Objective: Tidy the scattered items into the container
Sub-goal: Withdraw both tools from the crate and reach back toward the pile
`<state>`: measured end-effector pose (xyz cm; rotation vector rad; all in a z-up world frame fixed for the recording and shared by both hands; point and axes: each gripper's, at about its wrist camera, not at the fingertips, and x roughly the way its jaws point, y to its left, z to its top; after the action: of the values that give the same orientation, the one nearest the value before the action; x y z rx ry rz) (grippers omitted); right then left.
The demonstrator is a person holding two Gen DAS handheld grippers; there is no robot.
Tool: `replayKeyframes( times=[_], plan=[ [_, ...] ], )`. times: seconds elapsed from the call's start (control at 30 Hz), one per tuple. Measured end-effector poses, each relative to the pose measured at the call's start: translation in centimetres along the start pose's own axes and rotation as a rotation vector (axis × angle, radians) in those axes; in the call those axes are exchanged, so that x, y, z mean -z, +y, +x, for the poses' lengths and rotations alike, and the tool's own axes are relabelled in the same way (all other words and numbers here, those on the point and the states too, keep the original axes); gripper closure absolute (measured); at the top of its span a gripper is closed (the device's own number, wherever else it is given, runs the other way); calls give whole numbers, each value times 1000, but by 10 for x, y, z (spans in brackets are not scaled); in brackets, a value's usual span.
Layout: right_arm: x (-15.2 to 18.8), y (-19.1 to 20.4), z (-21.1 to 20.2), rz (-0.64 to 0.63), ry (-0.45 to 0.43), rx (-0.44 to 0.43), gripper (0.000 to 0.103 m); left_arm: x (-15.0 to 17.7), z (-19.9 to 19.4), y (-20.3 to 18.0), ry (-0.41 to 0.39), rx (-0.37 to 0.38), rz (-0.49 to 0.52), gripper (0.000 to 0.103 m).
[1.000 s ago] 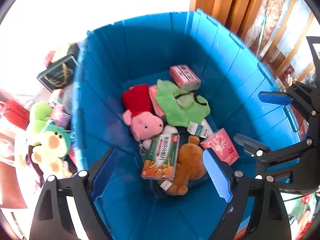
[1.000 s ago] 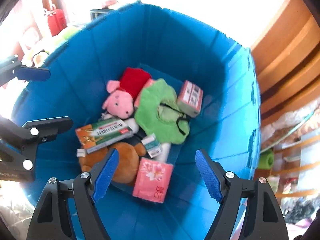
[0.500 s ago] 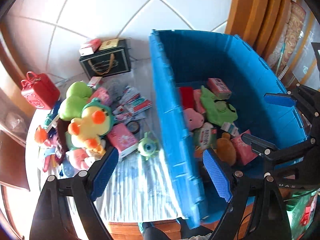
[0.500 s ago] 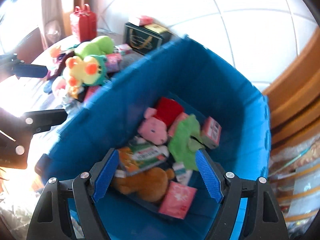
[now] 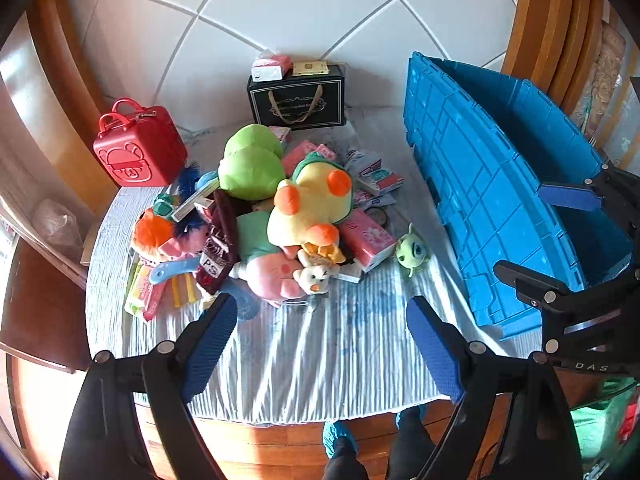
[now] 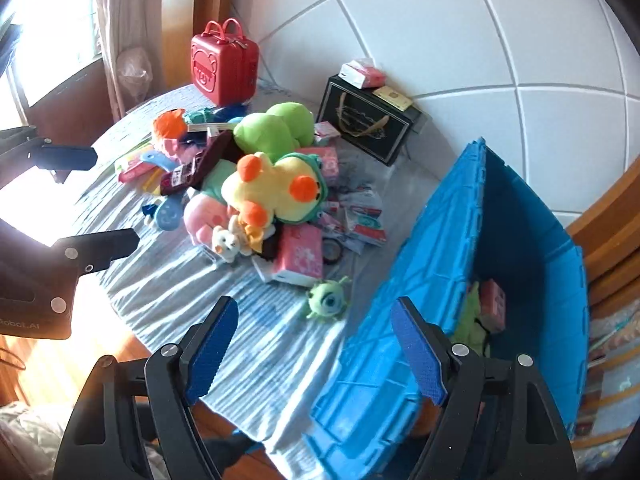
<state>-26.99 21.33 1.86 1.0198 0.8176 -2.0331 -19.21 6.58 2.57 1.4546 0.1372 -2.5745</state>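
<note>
A big blue crate (image 5: pixel 492 184) stands at the table's right; in the right wrist view (image 6: pixel 424 240) I see a green cloth (image 6: pixel 472 320) and a pink box (image 6: pixel 493 306) inside it. A heap of toys lies mid-table: a yellow duck plush (image 5: pixel 310 204), a green plush (image 5: pixel 252 160), a pink plush (image 5: pixel 268 276), a pink tissue pack (image 5: pixel 366 238), a small green one-eyed monster (image 5: pixel 411 250). My left gripper (image 5: pixel 320 344) is open and empty above the table's near edge. My right gripper (image 6: pixel 316 350) is open and empty, over the crate's near wall and the monster (image 6: pixel 328 300).
A red toy suitcase (image 5: pixel 140 148) stands back left, a black gift bag (image 5: pixel 298 100) with small boxes on it at the back by the tiled wall. A striped cloth (image 5: pixel 320 360) covers the table. Wooden furniture lies to the right of the crate.
Both grippers have pulled up and back out of the crate and swung left; the views now take in the toy heap and the table instead of the crate's inside. Both stay open and empty.
</note>
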Motion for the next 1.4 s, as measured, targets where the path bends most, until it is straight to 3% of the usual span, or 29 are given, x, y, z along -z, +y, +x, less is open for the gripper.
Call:
replayKeyframes(
  times=[0.2, 0.4, 0.67, 0.77, 0.9, 1.0, 1.2, 1.4],
  plan=[
    [-17, 49, 12, 11, 24, -16, 24, 18, 5, 44, 8, 14, -28, 16],
    [-25, 62, 32, 33, 7, -23, 23, 22, 20, 72, -29, 7, -80, 16],
    [-27, 58, 85, 113, -75, -63, 23, 31, 71, 92, -152, -98, -130, 16],
    [-28, 54, 106, 161, -94, -109, 23, 36, 100, 105, -154, -94, -185, 16],
    [-31, 52, 130, 189, -123, -108, 23, 49, 128, 127, -159, -145, -243, 16],
    [-35, 55, 146, 203, -134, -103, 23, 60, 141, 150, -132, -131, -288, 16],
    [-43, 69, 177, 278, -128, -145, 23, 79, 161, 202, -106, -182, -315, 16],
    [-55, 94, 200, 414, -125, -153, 23, 81, 171, 262, -108, -148, -296, 16]
  ],
)
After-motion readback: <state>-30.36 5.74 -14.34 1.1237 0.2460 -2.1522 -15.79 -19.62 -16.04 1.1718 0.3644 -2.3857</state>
